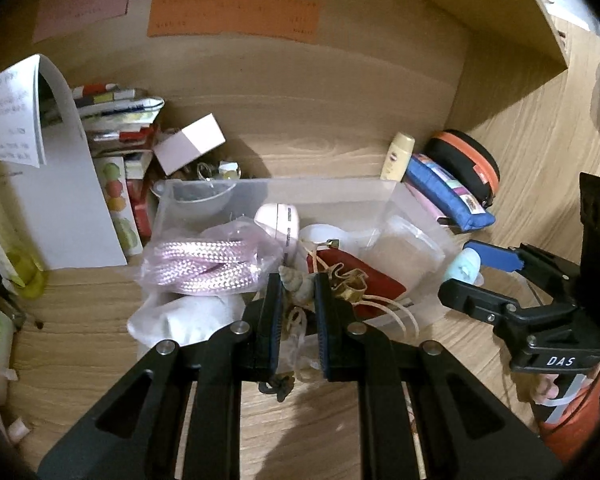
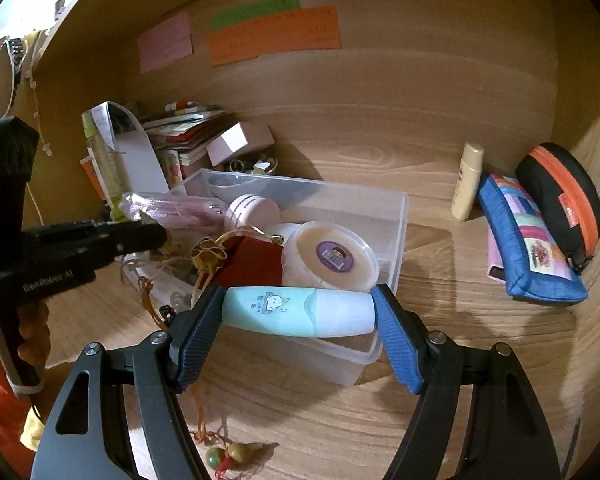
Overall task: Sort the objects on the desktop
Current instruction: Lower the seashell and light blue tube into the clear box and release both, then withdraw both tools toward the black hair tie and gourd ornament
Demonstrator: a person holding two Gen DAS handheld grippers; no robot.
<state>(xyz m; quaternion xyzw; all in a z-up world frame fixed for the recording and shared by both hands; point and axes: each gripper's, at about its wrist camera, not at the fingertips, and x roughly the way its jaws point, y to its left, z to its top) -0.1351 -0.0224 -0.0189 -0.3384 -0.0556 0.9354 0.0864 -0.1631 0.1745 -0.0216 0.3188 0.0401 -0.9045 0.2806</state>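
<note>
From your left wrist, the left gripper pinches a spiral seashell over the clear storage bin. From your right wrist, the right gripper clamps a mint bottle end to end, its long axis crosswise, above the bin's near corner.

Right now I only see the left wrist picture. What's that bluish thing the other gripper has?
Observer: The right gripper clamps a mint bottle sideways, end to end, and a cartoon tooth is printed on it.
Operator: What's on the round tub's lid?
Observer: The round tub has a purple sticker on its lid.
Operator: Does anything dangle from my shell?
Observer: An orange cord trails down to a green bead and a gourd charm on the desk.
</note>
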